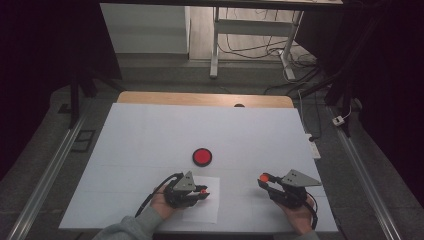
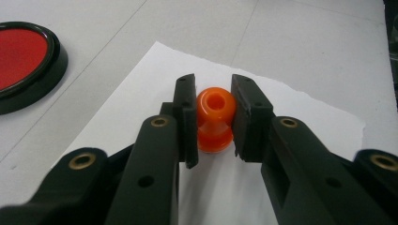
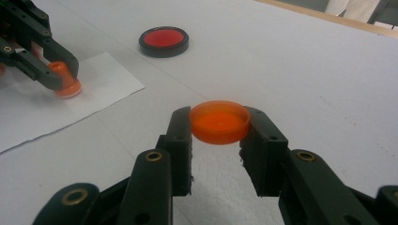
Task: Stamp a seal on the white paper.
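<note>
A small orange knob-shaped stamp [image 2: 215,119] stands upright on a white sheet of paper [image 2: 300,117], and my left gripper [image 2: 214,112] is shut on it from both sides. From above, that gripper [image 1: 202,192] lies at the near left of the table, held in a hand with a grey sleeve. My right gripper [image 3: 219,123] is shut on a shallow orange cap [image 3: 219,121], held just above the table at the near right [image 1: 264,178]. A round red ink pad [image 1: 202,156] in a black case sits open ahead of both grippers.
The table is covered in white [image 1: 150,130], with a wooden edge [image 1: 200,98] at the far side. Beyond it are a desk frame [image 1: 215,45] and cables on the floor. Metal rails [image 1: 50,170] run along both sides.
</note>
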Demonstrator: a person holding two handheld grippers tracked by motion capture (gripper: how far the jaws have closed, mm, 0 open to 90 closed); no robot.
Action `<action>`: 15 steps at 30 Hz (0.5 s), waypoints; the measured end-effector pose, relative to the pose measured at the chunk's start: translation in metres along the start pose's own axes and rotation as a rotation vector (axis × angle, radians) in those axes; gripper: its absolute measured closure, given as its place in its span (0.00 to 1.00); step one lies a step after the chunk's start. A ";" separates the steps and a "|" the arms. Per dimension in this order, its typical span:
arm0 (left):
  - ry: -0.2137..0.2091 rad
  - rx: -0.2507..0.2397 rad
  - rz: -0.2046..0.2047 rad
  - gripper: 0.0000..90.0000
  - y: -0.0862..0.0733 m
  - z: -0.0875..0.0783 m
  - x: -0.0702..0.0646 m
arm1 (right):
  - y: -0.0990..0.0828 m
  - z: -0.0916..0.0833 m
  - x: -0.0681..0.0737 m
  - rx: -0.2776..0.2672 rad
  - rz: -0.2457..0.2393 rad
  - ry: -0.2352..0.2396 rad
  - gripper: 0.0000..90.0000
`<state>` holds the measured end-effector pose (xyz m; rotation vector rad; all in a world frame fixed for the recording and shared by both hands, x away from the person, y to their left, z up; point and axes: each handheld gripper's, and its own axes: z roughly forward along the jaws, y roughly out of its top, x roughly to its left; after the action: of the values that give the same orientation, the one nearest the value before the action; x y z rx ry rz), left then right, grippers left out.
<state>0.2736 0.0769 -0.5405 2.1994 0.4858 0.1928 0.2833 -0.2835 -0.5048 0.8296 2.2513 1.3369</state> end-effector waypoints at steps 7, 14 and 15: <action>-0.021 -0.070 -0.012 0.81 0.005 -0.007 0.004 | 0.002 -0.002 -0.001 -0.014 0.002 -0.008 0.72; -0.042 -0.211 -0.112 0.81 0.011 -0.031 0.015 | 0.002 -0.006 -0.004 -0.031 0.015 -0.016 0.72; -0.042 -0.217 -0.117 0.81 0.012 -0.032 0.015 | 0.002 -0.005 -0.004 -0.029 0.014 -0.016 0.72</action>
<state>0.2809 0.0996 -0.5117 1.9539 0.5431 0.1298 0.2840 -0.2891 -0.5002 0.8447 2.2125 1.3621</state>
